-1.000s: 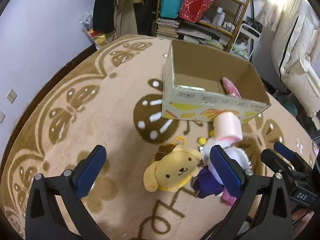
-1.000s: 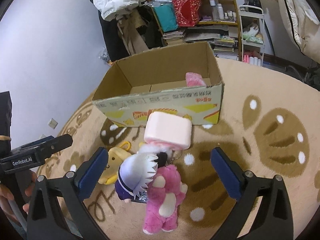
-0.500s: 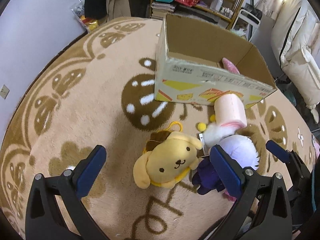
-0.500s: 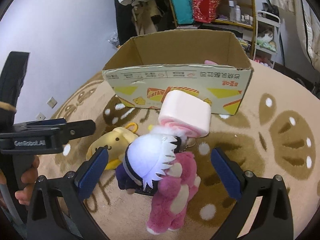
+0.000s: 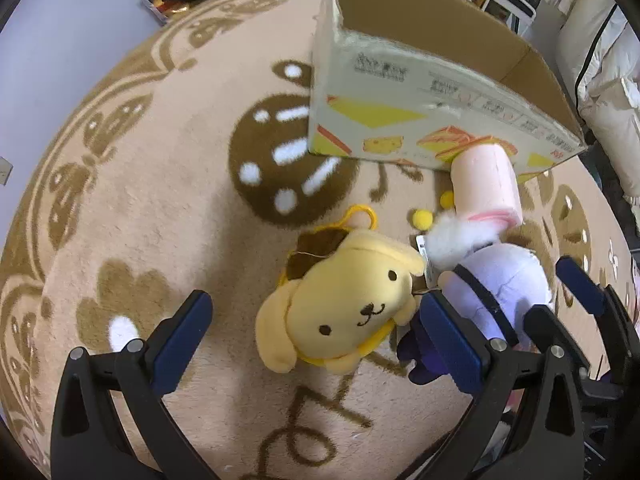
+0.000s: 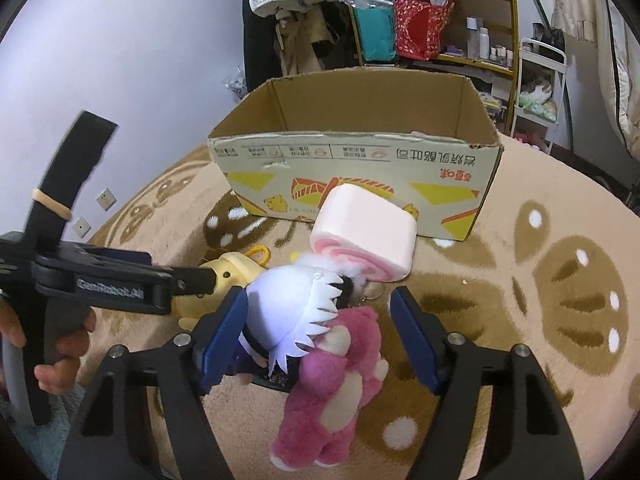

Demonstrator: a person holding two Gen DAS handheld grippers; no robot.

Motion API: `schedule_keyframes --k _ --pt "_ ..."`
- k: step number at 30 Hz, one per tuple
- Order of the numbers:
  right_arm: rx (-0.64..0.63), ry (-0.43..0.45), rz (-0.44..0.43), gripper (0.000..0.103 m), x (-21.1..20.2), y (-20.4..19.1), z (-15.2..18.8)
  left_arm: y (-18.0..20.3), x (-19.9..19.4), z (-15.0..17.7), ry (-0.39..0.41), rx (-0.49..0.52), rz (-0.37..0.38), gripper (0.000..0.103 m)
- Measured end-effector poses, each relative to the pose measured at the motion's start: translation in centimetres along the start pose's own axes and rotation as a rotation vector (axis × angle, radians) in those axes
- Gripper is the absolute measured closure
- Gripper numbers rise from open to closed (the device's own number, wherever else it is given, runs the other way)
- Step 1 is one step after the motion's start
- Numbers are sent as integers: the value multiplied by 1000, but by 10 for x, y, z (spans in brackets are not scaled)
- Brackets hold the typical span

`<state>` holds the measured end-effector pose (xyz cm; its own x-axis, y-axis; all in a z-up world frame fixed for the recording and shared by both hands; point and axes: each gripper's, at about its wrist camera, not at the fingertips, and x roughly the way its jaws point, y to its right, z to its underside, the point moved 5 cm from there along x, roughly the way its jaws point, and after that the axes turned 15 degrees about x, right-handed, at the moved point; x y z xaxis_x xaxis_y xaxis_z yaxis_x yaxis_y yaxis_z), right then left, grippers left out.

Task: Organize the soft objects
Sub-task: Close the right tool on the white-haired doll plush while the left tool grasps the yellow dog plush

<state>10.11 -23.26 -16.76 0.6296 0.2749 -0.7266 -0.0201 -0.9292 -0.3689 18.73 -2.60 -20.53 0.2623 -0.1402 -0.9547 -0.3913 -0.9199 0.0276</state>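
A yellow dog plush [image 5: 344, 308] lies on the rug between the blue pads of my open left gripper [image 5: 316, 336]; it also shows in the right wrist view [image 6: 228, 276]. A white-haired purple doll [image 6: 292, 304] lies on a pink bear plush [image 6: 340, 384], and my open right gripper [image 6: 320, 336] straddles both. The doll also shows in the left wrist view [image 5: 496, 280]. A pink roll cushion [image 6: 368, 236] leans against the open cardboard box [image 6: 360, 160], seen too in the left wrist view [image 5: 486, 184]. Something pink barely shows inside the box.
A round beige rug [image 5: 160, 200] with brown patterns covers the floor. Cluttered shelves [image 6: 452, 16] stand behind the box. A white duvet [image 5: 608, 60] lies to the right. The left gripper's body [image 6: 104, 280] is close beside the right one.
Both grippers have come down and forward. The left one now straddles the yellow dog plush, and the right one straddles the doll and pink bear. The toys have not moved.
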Motion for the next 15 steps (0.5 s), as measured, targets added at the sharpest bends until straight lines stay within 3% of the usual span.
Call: schedule_keyframes --k 4,7,15 --pt "9 14 -14 27 -2 0 -2 3 8 1 -28 8 4 1" --pt "5 17 -14 42 -3 0 -3 3 14 1 -42 -3 15 1" --pt "35 -14 -86 63 1 -3 -2 -2 29 1 -75 -25 10 1"
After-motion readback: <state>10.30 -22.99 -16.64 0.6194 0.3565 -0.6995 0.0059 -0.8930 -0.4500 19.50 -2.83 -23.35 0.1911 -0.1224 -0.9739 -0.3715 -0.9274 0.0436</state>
